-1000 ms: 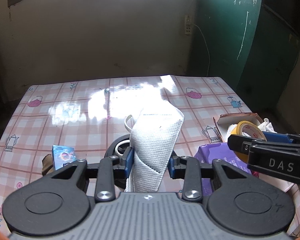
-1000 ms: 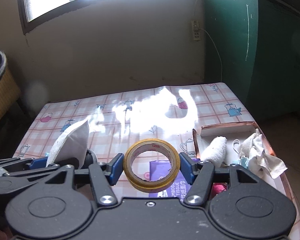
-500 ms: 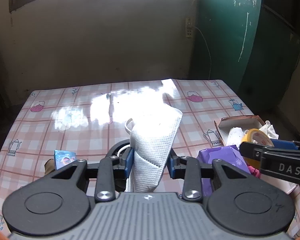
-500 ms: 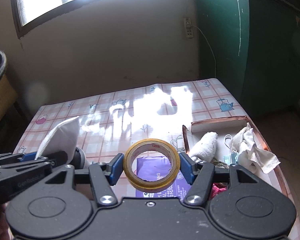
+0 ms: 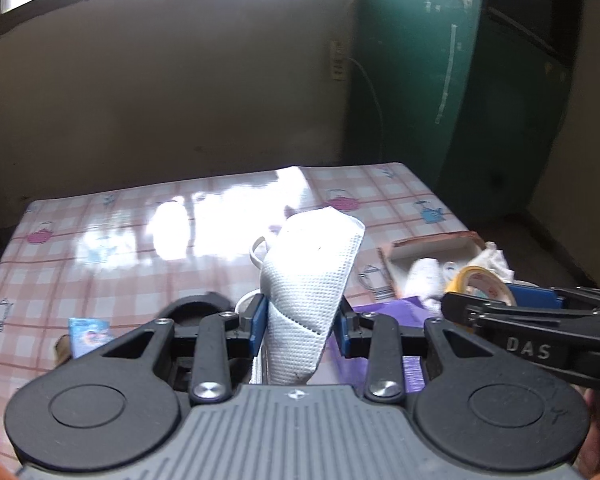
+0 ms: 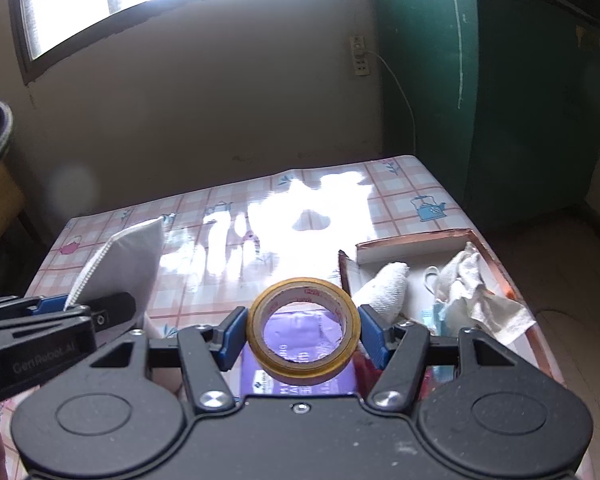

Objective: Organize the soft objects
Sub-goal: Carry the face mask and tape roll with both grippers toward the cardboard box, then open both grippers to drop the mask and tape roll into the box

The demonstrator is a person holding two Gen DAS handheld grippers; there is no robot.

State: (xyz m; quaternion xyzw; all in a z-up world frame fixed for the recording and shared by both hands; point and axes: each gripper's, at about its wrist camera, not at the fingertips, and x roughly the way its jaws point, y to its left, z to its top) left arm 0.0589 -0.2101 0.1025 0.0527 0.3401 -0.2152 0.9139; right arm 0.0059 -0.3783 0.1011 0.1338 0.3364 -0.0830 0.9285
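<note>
White mask (image 5: pixel 312 292): pinched upright in your left tool (image 5: pixel 302 320), blue pads (image 5: pixel 258 322) pressing its lower folds, top flaring free above the table (image 5: pixel 112 248). An ear loop hangs out on its left.

Tape roll (image 6: pixel 303 330): clamped across its width in your right tool (image 6: pixel 303 334), hole facing the camera, held off the table. Jaws stand fairly wide because of the roll.

The two tools ride side by side, near each other; each shows in the other's view.

Under both: purple tissue pack (image 6: pixel 300 376) flat on the table's near right part. Just right of it, the open cardboard box (image 6: pixel 412 240), its far wall standing, its right side close to the table's right edge. Inside: a rolled white cloth (image 6: pixel 384 288) at the left, crumpled white cloths (image 6: pixel 480 296) at the right spilling over the rim.

Left near side: a small blue packet (image 5: pixel 88 330) and a dark round object (image 5: pixel 196 308) partly hidden by your left tool.

Centre and far table are bare, bright with glare. Far edge meets the wall; green door (image 6: pixel 500 80) past the far right corner.
</note>
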